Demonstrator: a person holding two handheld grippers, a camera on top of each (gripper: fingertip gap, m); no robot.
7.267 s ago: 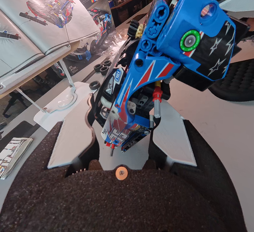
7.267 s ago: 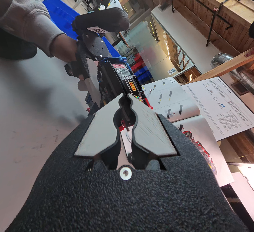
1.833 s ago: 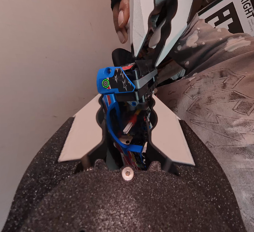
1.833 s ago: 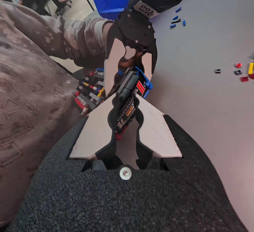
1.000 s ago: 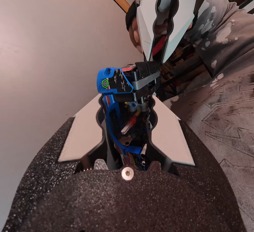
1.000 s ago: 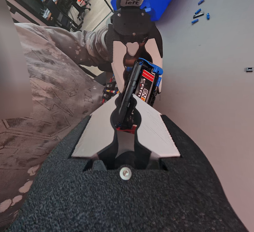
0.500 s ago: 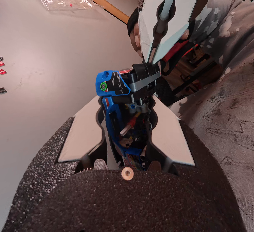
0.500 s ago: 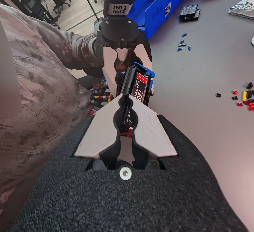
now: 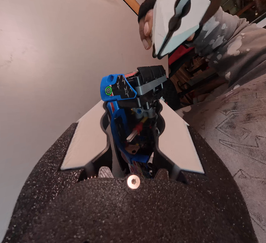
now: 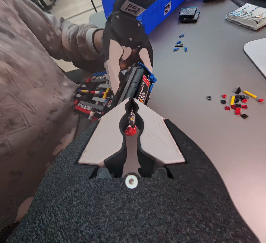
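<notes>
My left gripper [image 9: 131, 105] is shut on a brick-built toy car [image 9: 122, 92] with a blue, black and red body, and holds it nose-down between its fingers [image 9: 89, 142] above the grey table [image 9: 50, 48]. The car's black rear panel [image 9: 151, 71] points up. My right gripper [image 10: 132, 99] is shut with nothing between its tips. In the left wrist view the right gripper [image 9: 156, 56] hangs a little above the rear panel, apart from it. In the right wrist view the car [image 10: 138, 86] sits just beyond the tips, held by the left gripper [image 10: 129, 68].
A blue bin [image 10: 158, 5] stands at the back. Small red, black and yellow pieces [image 10: 237, 103] and blue pins [image 10: 179, 45] lie on the table. Two black boxes [image 10: 188, 14], a booklet [image 10: 247, 15] and a white plate [image 10: 257, 53] are to the right. A person's sleeve [image 10: 64, 41] is left. The tips of one gripper are about 6 cm away from the tips of the other.
My right gripper has let go of the car's rear end, closed and drawn back a little. The left gripper still holds the car and has tilted slightly.
</notes>
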